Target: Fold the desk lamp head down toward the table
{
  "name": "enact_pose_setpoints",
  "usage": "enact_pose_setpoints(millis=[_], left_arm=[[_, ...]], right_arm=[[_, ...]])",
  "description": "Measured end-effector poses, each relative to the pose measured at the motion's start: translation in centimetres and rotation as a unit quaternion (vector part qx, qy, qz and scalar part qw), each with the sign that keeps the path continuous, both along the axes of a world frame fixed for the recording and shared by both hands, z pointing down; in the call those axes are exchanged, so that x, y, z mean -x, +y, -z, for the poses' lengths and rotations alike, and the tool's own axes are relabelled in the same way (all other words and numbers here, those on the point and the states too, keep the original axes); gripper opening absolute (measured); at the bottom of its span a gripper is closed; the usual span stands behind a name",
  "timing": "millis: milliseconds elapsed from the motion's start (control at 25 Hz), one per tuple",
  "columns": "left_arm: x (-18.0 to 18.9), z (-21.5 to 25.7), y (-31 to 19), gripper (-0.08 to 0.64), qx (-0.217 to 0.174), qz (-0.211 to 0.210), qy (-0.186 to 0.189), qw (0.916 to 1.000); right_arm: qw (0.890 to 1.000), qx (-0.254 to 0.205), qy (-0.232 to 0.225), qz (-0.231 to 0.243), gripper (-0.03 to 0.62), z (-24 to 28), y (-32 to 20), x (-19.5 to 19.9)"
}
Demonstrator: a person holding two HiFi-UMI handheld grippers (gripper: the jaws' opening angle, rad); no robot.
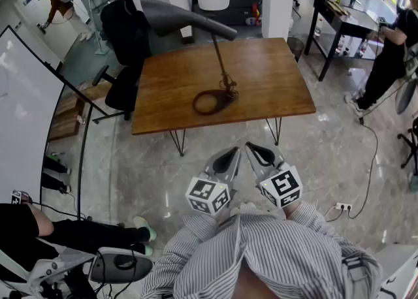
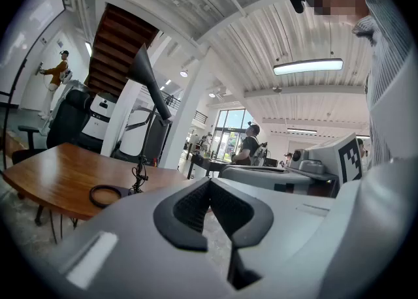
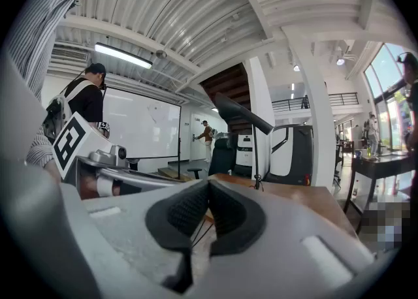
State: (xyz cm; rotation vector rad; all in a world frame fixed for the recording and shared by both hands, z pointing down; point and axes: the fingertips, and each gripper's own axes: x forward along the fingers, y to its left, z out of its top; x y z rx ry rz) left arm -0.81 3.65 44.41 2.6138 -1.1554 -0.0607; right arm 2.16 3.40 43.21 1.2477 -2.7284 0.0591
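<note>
Head view: the desk lamp is standing on the brown wooden table. Its ring base is lying flat near the table's near edge, and the thin stem is rising from just beside it. The lamp head, a grey cone, is sitting raised at the top of the stem and reaching out past the table's far left corner, near a black chair. Only this view is showing the whole table top and both grippers together. The left gripper and right gripper are hovering side by side over the floor, well apart from the table and in front of the striped sleeves.

Left gripper view: the left claw's pads are pressing together, with nothing between them. This view is giving the lamp in side profile, which the head view is not. The head is slanting high above the wood and the ring base is resting on it. A staircase is showing behind the lamp, and the right gripper is sitting close by at the right.

Right gripper view: the right claw is likewise pressed together, pinching nothing. Only the lamp head and stem are showing here; the gripper's own body is hiding the ring base. A whiteboard and the left gripper's marker cube are showing at the left.
</note>
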Motion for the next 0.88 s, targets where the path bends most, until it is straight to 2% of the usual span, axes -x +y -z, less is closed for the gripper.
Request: enact_pose_setpoints(millis=[280, 680, 800, 880], left_arm=[[1.2, 0.2, -0.4, 0.005, 0.006, 0.019, 0.017, 0.9996], [0.9, -0.9, 0.2, 0.005, 0.018, 0.024, 0.024, 0.9993], [0.9, -0.4, 0.0, 0.006, 0.015, 0.025, 0.038, 0.9989], [0.7, 0.5, -0.3, 0.005, -0.001, 0.019, 0.048, 0.9987]], right_arm=[[1.0, 0.007, 0.0, 0.0, 0.001, -0.4, -0.5, -0.6], [1.0, 0.019, 0.004, 0.023, 0.0, -1.5, 0.3, -0.3], [0.999, 0.008, -0.031, 0.043, 0.001, -0.5, 0.6, -0.5], [0.997, -0.007, -0.053, 0.063, 0.002, 0.4, 0.7, -1.0]])
